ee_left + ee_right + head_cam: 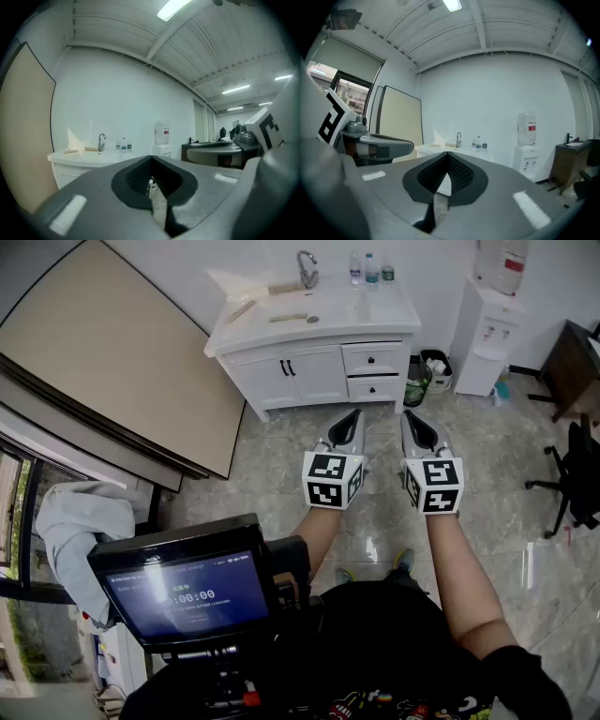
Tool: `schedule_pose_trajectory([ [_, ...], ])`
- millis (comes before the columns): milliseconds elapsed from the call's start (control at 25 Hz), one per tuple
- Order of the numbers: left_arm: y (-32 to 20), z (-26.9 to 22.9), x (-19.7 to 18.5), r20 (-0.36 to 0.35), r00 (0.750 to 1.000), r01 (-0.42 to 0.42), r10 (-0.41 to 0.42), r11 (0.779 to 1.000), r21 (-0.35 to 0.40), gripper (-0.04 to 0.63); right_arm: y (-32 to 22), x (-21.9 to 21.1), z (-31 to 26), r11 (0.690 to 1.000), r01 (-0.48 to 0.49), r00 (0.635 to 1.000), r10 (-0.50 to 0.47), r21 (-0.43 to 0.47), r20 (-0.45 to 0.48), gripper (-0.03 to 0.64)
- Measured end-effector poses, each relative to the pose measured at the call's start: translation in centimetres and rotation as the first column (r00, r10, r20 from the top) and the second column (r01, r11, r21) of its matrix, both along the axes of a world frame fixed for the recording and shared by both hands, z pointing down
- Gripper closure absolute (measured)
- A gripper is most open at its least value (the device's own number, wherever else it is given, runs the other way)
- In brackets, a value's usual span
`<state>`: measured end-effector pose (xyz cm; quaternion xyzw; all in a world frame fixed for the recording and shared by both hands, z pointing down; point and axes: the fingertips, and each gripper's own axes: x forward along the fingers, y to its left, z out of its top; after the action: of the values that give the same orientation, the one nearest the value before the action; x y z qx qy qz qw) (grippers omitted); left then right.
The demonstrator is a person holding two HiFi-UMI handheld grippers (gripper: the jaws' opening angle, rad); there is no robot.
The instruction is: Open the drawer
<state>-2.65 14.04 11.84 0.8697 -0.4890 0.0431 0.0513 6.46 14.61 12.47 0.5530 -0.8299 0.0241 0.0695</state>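
The left gripper (355, 415) and right gripper (409, 415) are hovering side by side, each with its jaws pressed together on nothing. Tiled floor (375, 512) is lying beyond the tips. Well ahead, between both tips, the drawer (373, 359) is sitting shut in the white cabinet (309, 373). A waste bin (417, 381) is standing just right of it.

Looks like an office or lab test room with a mock bathroom corner. White vanity unit (314, 357) with faucet (307, 268) against a bare white wall, water dispenser (487, 334) beside it, office chair (572, 474) and dark desk (567, 362) at right. Polished tile floor (281, 465), ceiling strip lights (173, 8), big beige board (112, 352) leaning at left.
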Motion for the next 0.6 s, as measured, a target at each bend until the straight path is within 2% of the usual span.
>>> schedule_pose_trajectory([
  [320, -3.5, 1.0, -0.1, -0.001, 1.000, 0.003, -0.003, 1.000, -0.013, 0.595, -3.1, 0.2, 1.1, 1.000, 0.002, 1.000, -0.002, -0.008, 0.008, 0.595],
  [600, -11.6, 4.5, 4.8, 0.005, 1.000, 0.027, -0.027, 0.999, -0.037, 0.595, -11.1, 3.9, 4.7, 0.998, 0.067, 0.997, -0.067, -0.022, 0.026, 0.594],
])
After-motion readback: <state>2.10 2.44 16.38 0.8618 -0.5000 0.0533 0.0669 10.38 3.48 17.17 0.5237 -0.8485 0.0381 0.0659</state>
